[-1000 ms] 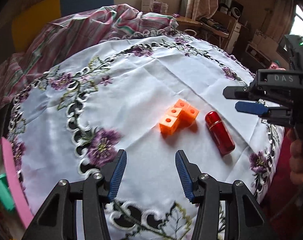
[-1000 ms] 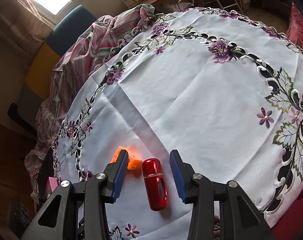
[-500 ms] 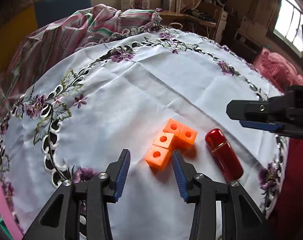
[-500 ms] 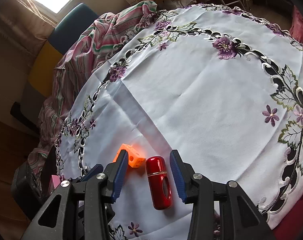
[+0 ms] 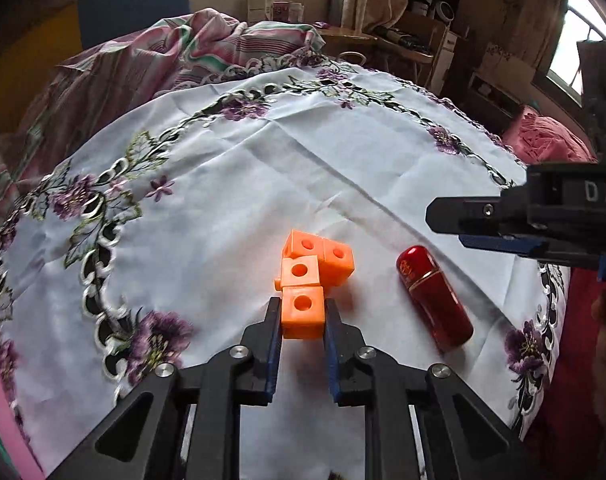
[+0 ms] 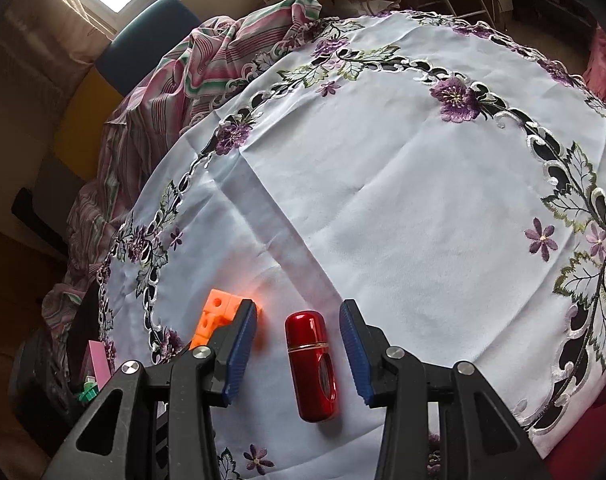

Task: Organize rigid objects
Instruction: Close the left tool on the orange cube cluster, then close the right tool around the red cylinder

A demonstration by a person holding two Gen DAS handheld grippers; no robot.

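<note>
Only your left wrist view shows your left claw (image 5: 302, 312) clamped on the nearest cube of the orange block cluster (image 5: 313, 270); your right view hides most of it behind a finger. Your right claw (image 6: 299, 326) stands open astride the red capsule (image 6: 312, 366) on the embroidered tablecloth (image 6: 403, 200), without touching it. Far behind, striped bedding (image 5: 175, 60) bunches up.
</note>
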